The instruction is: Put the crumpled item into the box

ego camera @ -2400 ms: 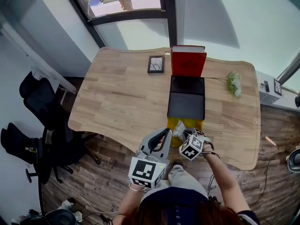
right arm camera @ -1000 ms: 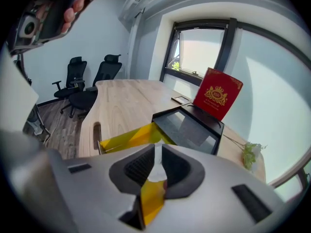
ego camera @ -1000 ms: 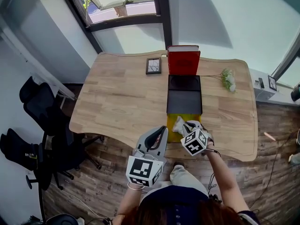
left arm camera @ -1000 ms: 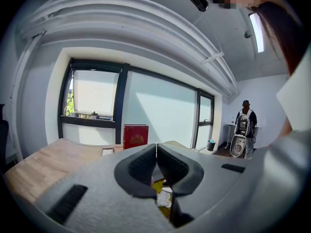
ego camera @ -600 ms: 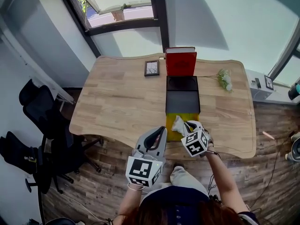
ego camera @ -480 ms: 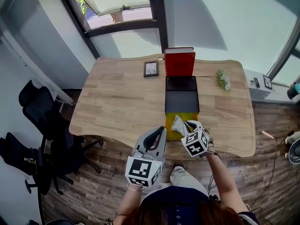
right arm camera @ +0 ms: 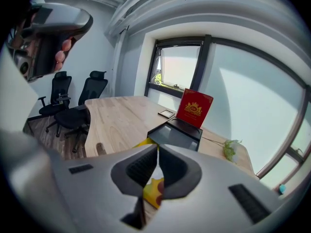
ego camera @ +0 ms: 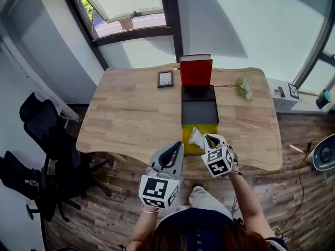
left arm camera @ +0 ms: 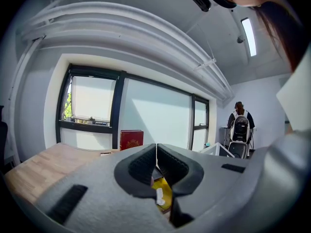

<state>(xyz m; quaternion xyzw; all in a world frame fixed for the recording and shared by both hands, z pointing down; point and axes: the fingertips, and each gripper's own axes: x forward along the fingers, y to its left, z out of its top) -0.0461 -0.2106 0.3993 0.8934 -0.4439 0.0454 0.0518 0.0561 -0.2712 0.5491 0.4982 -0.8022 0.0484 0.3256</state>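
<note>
A white crumpled item [ego camera: 195, 135] lies on a yellow sheet with red marks [ego camera: 193, 146] at the table's near edge. Just beyond it stands the open black box [ego camera: 199, 111], its red lid [ego camera: 196, 70] upright at the far end. My right gripper [ego camera: 205, 138] is shut, its tip just right of the crumpled item; I cannot tell if they touch. In the right gripper view the shut gripper [right arm camera: 158, 152] hides the white item, with the yellow sheet [right arm camera: 154, 192] below and the box [right arm camera: 177, 132] ahead. My left gripper [ego camera: 178, 145] is shut and empty, off the table's edge.
A small picture frame [ego camera: 165, 79] stands left of the red lid and a flower sprig [ego camera: 242, 88] lies to its right. Black office chairs [ego camera: 39, 124] stand left of the table. A person with a backpack [left arm camera: 239, 130] stands far off.
The head camera has shifted, so the table sits a little higher and further left in the picture. Both grippers stay shut at the table's near edge, and the crumpled item stays by the right tip.
</note>
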